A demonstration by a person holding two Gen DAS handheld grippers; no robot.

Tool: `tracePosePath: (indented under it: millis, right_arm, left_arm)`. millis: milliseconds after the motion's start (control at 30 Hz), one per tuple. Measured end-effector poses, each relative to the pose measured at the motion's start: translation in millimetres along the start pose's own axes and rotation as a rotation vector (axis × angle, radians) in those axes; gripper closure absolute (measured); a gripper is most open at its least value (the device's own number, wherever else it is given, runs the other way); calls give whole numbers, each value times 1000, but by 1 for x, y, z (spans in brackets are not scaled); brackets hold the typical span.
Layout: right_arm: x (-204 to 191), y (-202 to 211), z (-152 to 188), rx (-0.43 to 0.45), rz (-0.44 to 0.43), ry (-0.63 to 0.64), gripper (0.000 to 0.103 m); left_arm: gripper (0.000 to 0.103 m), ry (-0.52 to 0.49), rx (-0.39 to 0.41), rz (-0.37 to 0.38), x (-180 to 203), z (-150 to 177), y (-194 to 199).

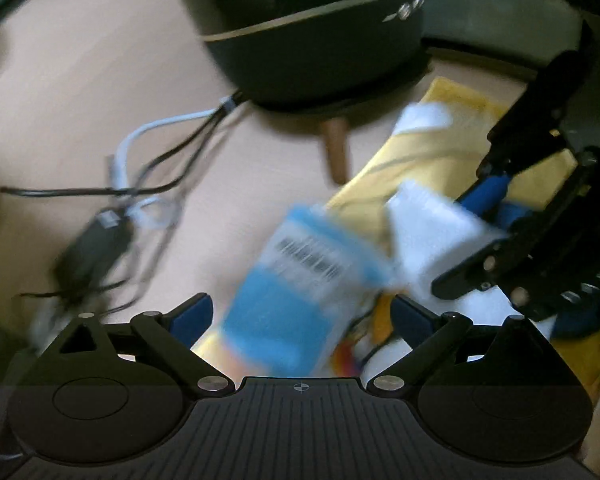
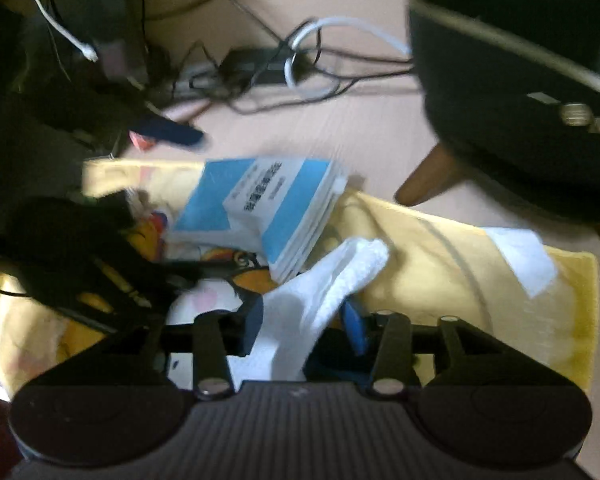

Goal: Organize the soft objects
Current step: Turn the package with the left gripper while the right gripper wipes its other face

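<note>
My right claw [image 2: 302, 320] grips a white cloth [image 2: 332, 276] above the yellow towel [image 2: 432, 248]. My left claw [image 1: 300, 312] gapes wide over a blue pack [image 1: 300, 276].

A lived-in room at home: pale wooden floor [image 1: 80, 92], a dark round chair [image 1: 320, 40] on wooden legs, tangled cables [image 2: 284, 68].
</note>
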State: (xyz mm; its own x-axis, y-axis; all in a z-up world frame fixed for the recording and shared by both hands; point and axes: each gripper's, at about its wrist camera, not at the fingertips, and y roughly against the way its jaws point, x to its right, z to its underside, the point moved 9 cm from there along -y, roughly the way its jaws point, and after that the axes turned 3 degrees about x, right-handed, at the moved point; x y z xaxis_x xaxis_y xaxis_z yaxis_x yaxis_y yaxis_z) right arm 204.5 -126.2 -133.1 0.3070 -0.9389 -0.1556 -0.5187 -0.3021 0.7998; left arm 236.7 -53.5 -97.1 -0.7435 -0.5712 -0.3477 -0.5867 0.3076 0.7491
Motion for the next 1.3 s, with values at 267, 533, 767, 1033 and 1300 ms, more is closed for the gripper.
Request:
tracePosePath:
  millis: [267,533,767,1033,1300]
  right_arm:
    - [4,14,-6,24,-65,-11,96]
    - [68,56,-14,136,-34,-286,97]
    - [76,65,-1,159,-43,-354,97]
    - [39,61,-19,144,-95,-240,97]
    - [-23,56,-41,134,-135,-78,96]
  left_arm:
    - [4,-11,6,69,-3,-7,1]
    - [4,-164,-76,82,25,-46,-60]
    - [63,48,-29,67,10,-57,-44]
    - [63,443,101,149,3,-9,52]
    - [26,550,54,57,3,41,73]
